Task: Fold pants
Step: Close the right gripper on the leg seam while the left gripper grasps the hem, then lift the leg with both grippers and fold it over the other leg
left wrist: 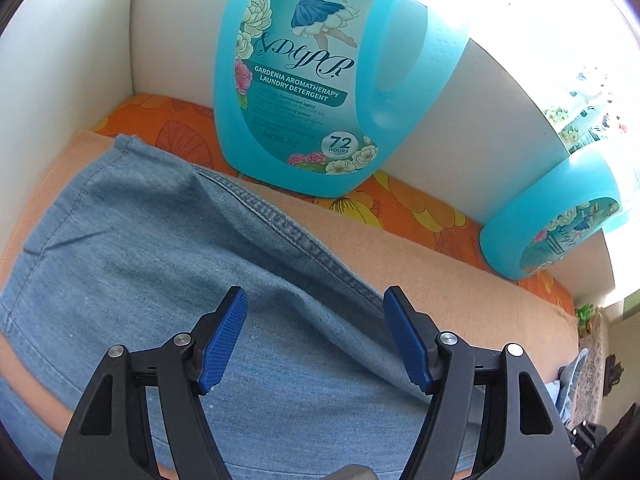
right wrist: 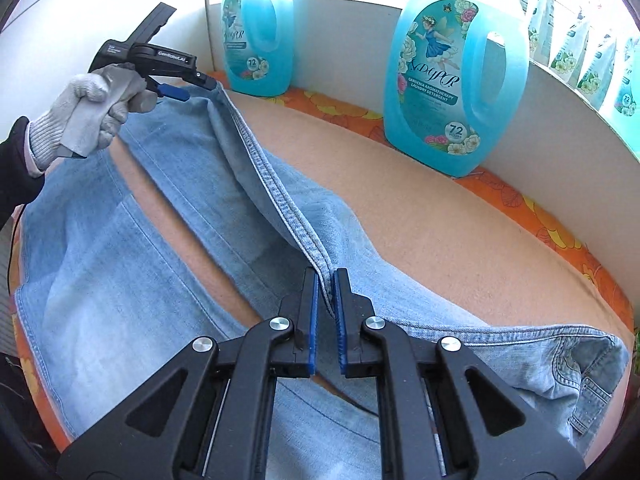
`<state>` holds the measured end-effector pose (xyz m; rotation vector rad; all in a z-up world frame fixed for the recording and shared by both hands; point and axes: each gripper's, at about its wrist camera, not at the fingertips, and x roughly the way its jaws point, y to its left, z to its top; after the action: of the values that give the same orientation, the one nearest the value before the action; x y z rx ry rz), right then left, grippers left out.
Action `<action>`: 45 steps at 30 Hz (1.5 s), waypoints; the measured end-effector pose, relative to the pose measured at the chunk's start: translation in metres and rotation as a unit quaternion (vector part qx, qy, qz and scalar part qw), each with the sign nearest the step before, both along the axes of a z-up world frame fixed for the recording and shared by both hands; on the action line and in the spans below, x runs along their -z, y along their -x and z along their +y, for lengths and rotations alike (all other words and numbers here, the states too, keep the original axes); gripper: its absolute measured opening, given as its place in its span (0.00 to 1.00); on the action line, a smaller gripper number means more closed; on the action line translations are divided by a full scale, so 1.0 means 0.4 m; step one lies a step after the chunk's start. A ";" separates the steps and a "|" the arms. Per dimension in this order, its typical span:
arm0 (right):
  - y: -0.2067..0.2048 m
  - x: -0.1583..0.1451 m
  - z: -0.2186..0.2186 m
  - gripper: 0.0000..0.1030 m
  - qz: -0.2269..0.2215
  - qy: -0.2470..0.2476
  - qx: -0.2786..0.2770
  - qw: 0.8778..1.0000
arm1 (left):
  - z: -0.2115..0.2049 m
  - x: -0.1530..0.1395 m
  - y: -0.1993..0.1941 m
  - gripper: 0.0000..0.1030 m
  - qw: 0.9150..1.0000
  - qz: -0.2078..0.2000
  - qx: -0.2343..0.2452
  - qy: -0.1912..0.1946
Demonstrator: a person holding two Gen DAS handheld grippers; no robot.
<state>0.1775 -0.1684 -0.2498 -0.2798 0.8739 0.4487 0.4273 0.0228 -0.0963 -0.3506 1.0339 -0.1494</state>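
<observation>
Light blue denim pants (right wrist: pixel 132 240) lie spread on a peach cloth, both legs running toward the left, waistband (right wrist: pixel 580 360) at the lower right. My right gripper (right wrist: pixel 326 280) is shut on the thick side seam of the far leg and lifts it into a ridge. My left gripper (left wrist: pixel 314 296) is open above the same leg (left wrist: pixel 160 240), the seam (left wrist: pixel 304 240) running near its right finger. In the right wrist view the left gripper (right wrist: pixel 200 84) sits at the leg's far end, held by a gloved hand (right wrist: pixel 84 112).
Two blue detergent jugs (right wrist: pixel 452 80) (right wrist: pixel 256 40) stand at the back on an orange floral sheet (right wrist: pixel 520 200) against a white wall. The nearer jug (left wrist: pixel 312 72) looms just past the left gripper. A row of pouches (right wrist: pixel 580 56) lines the sill at right.
</observation>
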 end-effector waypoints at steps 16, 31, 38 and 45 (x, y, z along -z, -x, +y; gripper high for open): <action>0.119 0.026 0.051 0.08 -0.011 0.025 -0.034 0.999 | -0.022 0.085 -0.083 0.65 0.997 0.055 -0.052 -0.025; 0.141 -0.024 0.041 0.07 -0.061 0.043 -0.001 0.997 | 0.036 -0.006 0.024 0.09 0.998 -0.047 -0.045 -0.004; 0.206 -0.115 0.027 0.07 -0.097 0.035 0.013 0.995 | 0.107 -0.149 0.173 0.09 0.992 -0.117 -0.038 0.024; 0.367 -0.179 0.036 0.07 -0.127 0.038 0.007 0.991 | 0.164 -0.207 0.384 0.09 0.985 -0.164 -0.024 0.044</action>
<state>0.0307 -0.1541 -0.1781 -0.3928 0.6436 0.3577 0.2735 0.0883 -0.0134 -0.4143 0.6940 -0.2025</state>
